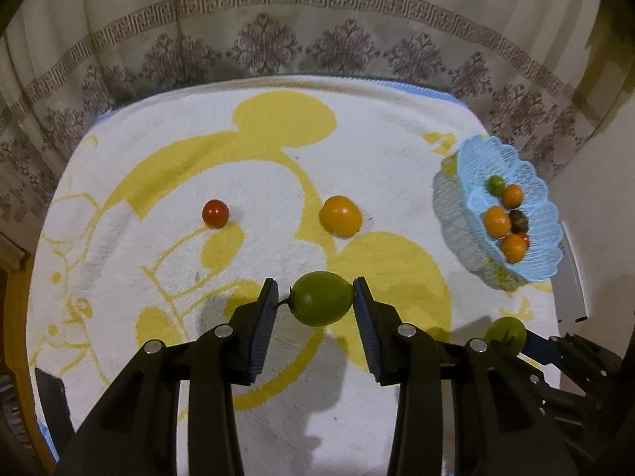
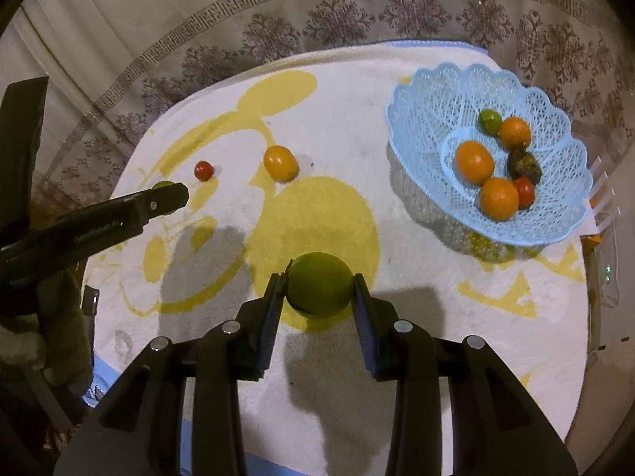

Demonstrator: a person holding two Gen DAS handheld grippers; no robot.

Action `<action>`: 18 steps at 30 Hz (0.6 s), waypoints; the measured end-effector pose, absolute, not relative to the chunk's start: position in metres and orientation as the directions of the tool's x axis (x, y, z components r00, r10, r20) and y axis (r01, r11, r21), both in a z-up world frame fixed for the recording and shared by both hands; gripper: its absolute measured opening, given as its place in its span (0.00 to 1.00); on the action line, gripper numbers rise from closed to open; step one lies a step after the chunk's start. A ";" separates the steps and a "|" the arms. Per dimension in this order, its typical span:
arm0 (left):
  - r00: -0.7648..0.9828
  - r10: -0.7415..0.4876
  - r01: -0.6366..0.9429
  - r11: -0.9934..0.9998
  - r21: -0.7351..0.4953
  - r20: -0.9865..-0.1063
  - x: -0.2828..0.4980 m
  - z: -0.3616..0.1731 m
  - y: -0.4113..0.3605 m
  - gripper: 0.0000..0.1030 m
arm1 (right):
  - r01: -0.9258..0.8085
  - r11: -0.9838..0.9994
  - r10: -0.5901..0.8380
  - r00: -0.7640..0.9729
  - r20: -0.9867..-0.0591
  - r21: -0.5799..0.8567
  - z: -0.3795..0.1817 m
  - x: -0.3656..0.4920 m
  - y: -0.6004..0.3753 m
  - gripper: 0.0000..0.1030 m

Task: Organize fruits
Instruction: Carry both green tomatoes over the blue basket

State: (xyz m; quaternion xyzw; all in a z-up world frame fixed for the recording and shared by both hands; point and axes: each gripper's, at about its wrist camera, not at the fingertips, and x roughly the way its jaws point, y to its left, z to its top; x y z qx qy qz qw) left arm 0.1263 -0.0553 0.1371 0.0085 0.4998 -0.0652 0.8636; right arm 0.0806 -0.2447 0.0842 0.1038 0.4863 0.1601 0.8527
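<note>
Between the pads of your left gripper sits a green oval fruit, pinched end to end with its short stem against the left pad; the jaws stand narrow and clamped on it, and its shadow on the cloth below shows it off the surface. Your right gripper is likewise narrowed onto a second, rounder green fruit, both pads pressing its sides, with its shadow lying on the cloth underneath.

Beyond your left gripper, on the white towel printed with a yellow cartoon figure, an orange fruit lies just ahead and a little to the right, and a small red tomato lies well apart from it to the left. Neither touches anything else.

Off to your right, the light blue lattice basket rests on the towel's far right corner. Inside it you have three orange fruits, one small green fruit at the back, a dark one and a red one partly tucked behind the nearest orange fruit.

A patterned curtain hangs behind the towel's far edge.
</note>
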 end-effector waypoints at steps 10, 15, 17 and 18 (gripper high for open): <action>0.541 -0.112 0.139 0.989 -0.042 -0.833 0.109 0.164 -0.083 0.38 | -0.189 0.919 0.392 0.527 -0.754 0.346 0.110 0.074 -0.270 0.35; 0.559 -0.113 0.150 0.988 -0.034 -0.822 0.102 0.172 -0.097 0.38 | -0.189 0.916 0.397 0.548 -0.736 0.353 0.121 0.069 -0.284 0.35; 0.566 -0.115 0.155 0.987 -0.032 -0.816 0.099 0.176 -0.103 0.38 | -0.188 0.915 0.398 0.558 -0.728 0.356 0.124 0.067 -0.291 0.35; 0.568 -0.116 0.157 0.987 -0.031 -0.815 0.099 0.176 -0.105 0.38 | -0.187 0.915 0.398 0.564 -0.723 0.358 0.127 0.066 -0.294 0.35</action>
